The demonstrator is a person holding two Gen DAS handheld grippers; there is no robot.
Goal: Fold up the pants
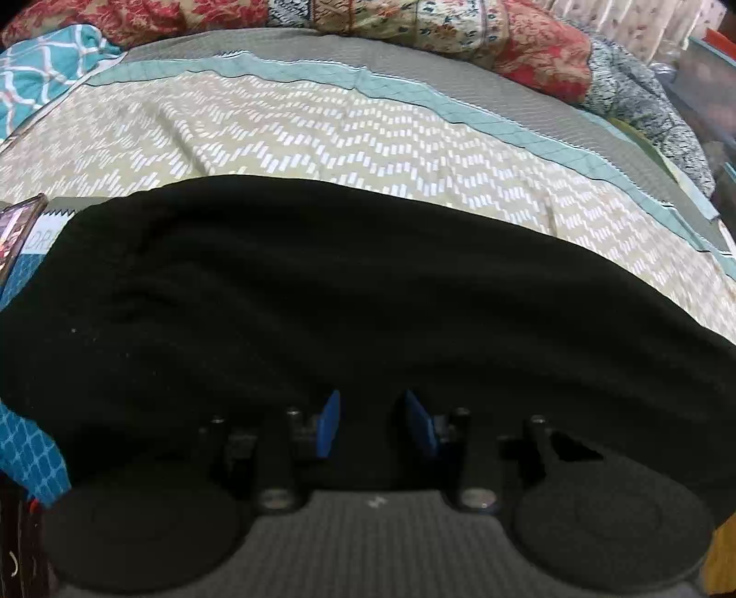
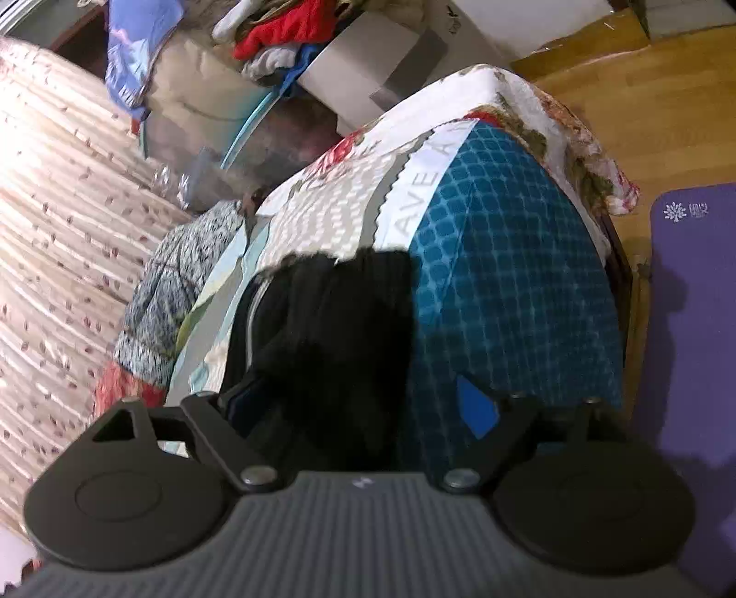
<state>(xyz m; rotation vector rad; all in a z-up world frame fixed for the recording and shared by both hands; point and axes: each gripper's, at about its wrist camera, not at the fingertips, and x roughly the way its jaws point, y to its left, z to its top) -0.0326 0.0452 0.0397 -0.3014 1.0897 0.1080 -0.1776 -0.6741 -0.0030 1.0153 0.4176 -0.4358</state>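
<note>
The black pants lie spread across the bed's patterned cover and fill the middle of the left wrist view. My left gripper sits low over their near edge; dark cloth fills the narrow gap between its blue pads. In the right wrist view a bunched end of the pants lies between the widely spread jaws of my right gripper. Its right blue pad stands clear of the cloth over the blue checked cover. The left pad is half hidden by the cloth.
Folded quilts are piled along the far side of the bed, with a teal cloth at the left. Beyond the bed's end are a purple mat, wooden floor, a box and a curtain.
</note>
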